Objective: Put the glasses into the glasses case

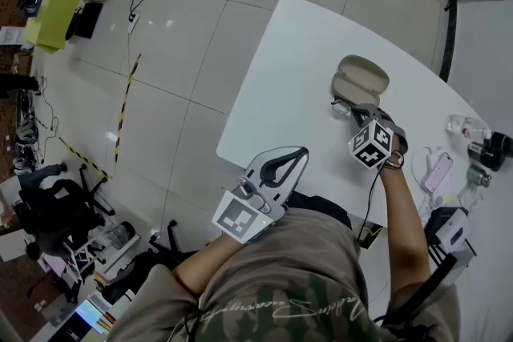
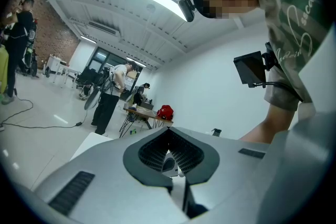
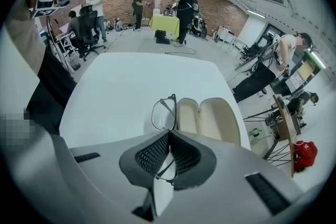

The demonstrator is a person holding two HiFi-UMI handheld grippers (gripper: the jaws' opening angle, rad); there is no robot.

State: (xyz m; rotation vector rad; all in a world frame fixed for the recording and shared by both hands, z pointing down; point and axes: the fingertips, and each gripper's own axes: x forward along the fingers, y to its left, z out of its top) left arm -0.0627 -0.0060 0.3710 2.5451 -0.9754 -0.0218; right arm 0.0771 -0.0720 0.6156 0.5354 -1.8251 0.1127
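An open beige glasses case (image 1: 362,78) lies on the white table (image 1: 296,68), both halves facing up. Thin black-framed glasses (image 1: 342,105) sit just in front of it. My right gripper (image 1: 358,111) is shut on the glasses. In the right gripper view, the frame runs between the closed jaws of the right gripper (image 3: 169,137). One lens of the glasses (image 3: 163,113) sticks out beside the case (image 3: 207,120). My left gripper (image 1: 296,154) hovers at the table's near edge by the person's body, shut and holding nothing. In its own view the left gripper (image 2: 169,135) points up into the room.
A pink device (image 1: 438,172), a clear bottle (image 1: 465,126) and dark bottles (image 1: 490,150) crowd the table's right end. Cables and yellow-black tape (image 1: 124,104) run over the floor to the left. People (image 3: 181,5) stand far behind the table.
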